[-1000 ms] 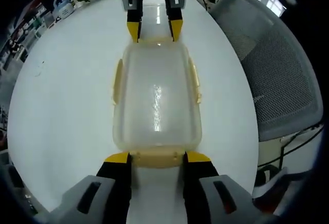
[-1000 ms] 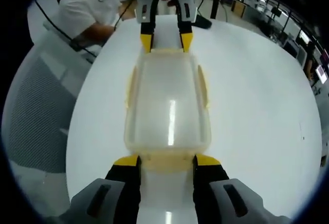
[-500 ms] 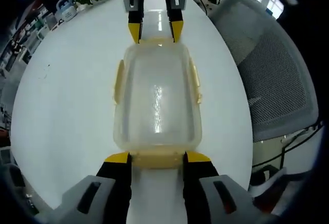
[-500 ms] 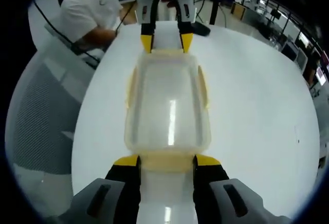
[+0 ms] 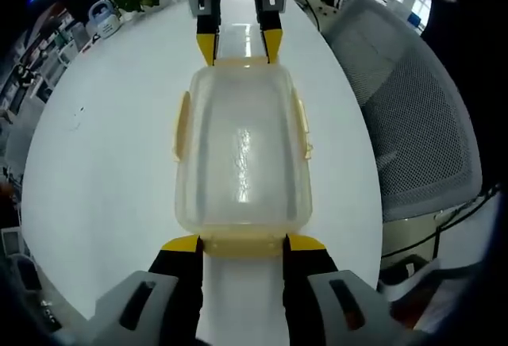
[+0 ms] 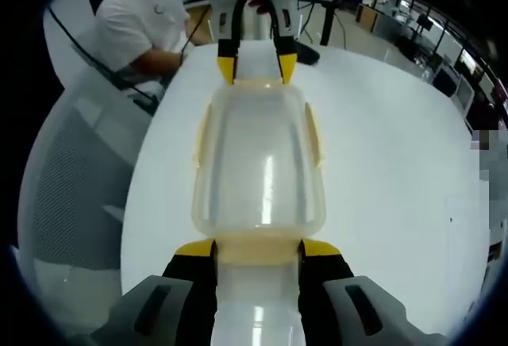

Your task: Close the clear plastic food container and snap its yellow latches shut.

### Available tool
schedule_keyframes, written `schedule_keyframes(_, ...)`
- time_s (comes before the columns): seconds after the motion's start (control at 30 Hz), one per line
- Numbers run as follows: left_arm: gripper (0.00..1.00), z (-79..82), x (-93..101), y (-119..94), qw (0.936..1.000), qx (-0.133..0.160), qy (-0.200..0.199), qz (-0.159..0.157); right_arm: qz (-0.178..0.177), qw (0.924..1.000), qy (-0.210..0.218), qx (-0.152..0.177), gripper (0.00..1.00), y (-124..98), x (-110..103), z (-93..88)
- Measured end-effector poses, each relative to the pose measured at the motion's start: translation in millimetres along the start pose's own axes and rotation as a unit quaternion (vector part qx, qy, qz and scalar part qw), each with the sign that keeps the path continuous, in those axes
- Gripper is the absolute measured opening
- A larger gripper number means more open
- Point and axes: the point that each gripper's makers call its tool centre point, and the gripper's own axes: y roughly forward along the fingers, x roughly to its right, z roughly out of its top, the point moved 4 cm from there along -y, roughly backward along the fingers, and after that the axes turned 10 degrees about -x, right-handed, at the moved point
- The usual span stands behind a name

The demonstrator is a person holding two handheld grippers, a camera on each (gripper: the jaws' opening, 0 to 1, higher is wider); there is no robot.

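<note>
The left gripper (image 5: 236, 244) and the right gripper (image 6: 258, 248) both have their 2 jaws spread wide, yellow tips flanking the yellow end latches of the clear plastic container (image 5: 240, 151), which lies lidded between them on the white table (image 5: 103, 148); mesh chair (image 5: 421, 116) beside

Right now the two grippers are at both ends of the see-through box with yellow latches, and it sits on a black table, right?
Not quite: the table is white, not black, as the left gripper view shows. The rest holds: the left gripper is at one end of the clear food container with yellow latches, and the right gripper is at the other end.
</note>
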Motion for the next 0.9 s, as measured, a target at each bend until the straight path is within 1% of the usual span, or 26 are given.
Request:
schedule_keyframes(0.1,0.38,2.6,-3.1,-6,1.0000,-0.002,0.003,0.004,-0.005,1.0000,-0.002,-0.003,0.38,-4,3,0.5)
schedule_keyframes(0.5,0.38,9.9,-6.9,-18,0.9999,-0.006,0.009,0.002,0.000,1.0000,0.001,0.000,0.38,-24,5,-0.2)
schedule_keyframes(0.7,0.38,14.6,-10.2,-26,0.9999,-0.006,0.012,0.007,-0.004,1.0000,0.000,-0.002,0.38,-30,7,-0.4)
schedule_keyframes(0.9,0.38,16.9,-9.2,-28,0.9999,-0.006,0.013,0.009,-0.004,1.0000,-0.001,-0.004,0.38,-33,6,-2.0)
